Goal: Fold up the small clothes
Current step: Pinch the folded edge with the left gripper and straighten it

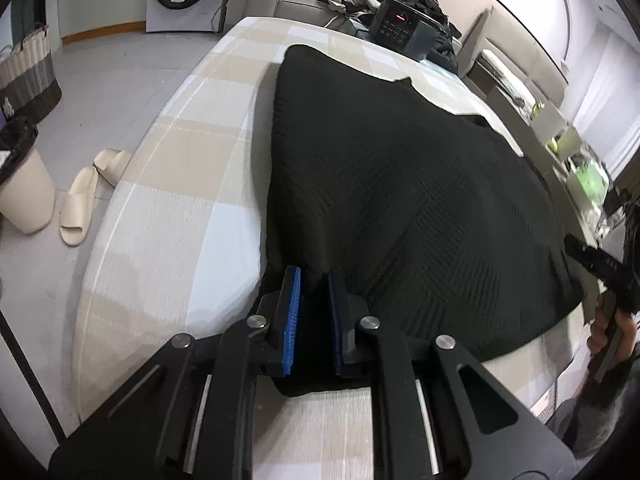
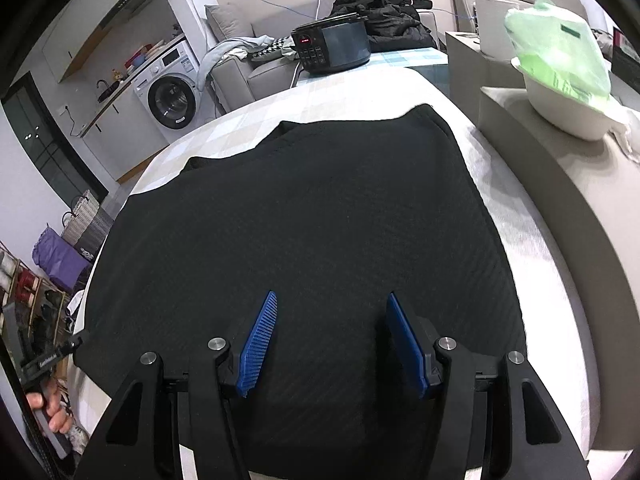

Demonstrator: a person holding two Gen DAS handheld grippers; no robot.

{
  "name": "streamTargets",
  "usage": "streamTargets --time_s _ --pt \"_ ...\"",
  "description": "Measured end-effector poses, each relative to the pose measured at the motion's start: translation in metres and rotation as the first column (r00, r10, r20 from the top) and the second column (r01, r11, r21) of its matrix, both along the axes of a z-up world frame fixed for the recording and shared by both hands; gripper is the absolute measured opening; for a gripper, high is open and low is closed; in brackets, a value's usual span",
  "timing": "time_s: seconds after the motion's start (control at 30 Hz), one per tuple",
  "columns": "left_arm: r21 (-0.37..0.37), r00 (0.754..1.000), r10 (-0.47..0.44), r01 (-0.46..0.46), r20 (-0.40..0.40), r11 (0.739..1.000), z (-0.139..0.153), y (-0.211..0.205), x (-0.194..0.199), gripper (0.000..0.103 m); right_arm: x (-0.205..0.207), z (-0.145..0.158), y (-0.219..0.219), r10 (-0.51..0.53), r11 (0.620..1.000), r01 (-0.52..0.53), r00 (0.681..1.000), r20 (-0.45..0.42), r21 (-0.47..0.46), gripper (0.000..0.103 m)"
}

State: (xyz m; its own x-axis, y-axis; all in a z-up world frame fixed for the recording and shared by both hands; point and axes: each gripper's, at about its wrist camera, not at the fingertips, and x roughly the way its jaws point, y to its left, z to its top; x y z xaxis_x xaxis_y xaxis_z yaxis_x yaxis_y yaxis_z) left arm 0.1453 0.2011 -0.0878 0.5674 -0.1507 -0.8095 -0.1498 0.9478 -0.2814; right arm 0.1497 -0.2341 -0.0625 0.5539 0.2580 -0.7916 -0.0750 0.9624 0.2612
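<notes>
A black knitted garment [image 1: 400, 180] lies spread flat over the checked table cloth [image 1: 192, 184]. My left gripper [image 1: 313, 274] sits at the garment's near left corner, its blue pads close together with a fold of black cloth pinched between them. In the right wrist view the same garment [image 2: 300, 200] fills the middle of the table. My right gripper [image 2: 332, 296] hovers over its near edge with the blue pads wide apart and nothing between them. A hand holding the other gripper shows at each view's edge [image 1: 608, 320] [image 2: 44, 400].
A black appliance with a keypad [image 2: 332, 48] stands at the table's far end, with a sofa and dark clothes behind it. A white bowl with a green bag [image 2: 568, 80] rests on the ledge to the right. Slippers [image 1: 80, 200] and a bin [image 1: 24, 196] are on the floor to the left.
</notes>
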Motion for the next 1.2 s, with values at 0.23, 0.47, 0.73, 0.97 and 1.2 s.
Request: streamTargets --time_s 0.23,0.47,0.73,0.97,1.2 --pt "0.072 0.994 0.014 -0.022 0.11 0.997 0.034 -0.015 -0.013 0.023 -0.015 -0.001 0.028 0.122 0.992 -0.121 0.992 0.012 -0.046 0.058" --pt "0.06 0.968 -0.223 0.217 0.114 0.974 0.03 -0.092 0.004 0.051 -0.021 -0.013 0.081 0.271 0.956 -0.268 0.962 0.01 -0.123 0.058" --pt "0.13 0.96 -0.28 0.274 0.028 0.953 0.012 -0.133 0.005 0.079 -0.034 -0.027 0.088 0.31 0.914 -0.294 0.951 0.014 -0.279 0.061" --pt "0.155 0.962 -0.269 0.26 0.043 0.953 0.009 -0.138 -0.005 0.084 -0.038 -0.025 0.03 0.15 0.946 -0.141 0.989 0.007 -0.291 0.067" --pt "0.122 0.964 -0.263 0.256 0.046 0.959 0.008 -0.127 0.006 0.084 -0.03 -0.014 -0.015 0.015 0.963 -0.009 1.0 0.021 -0.268 0.068"
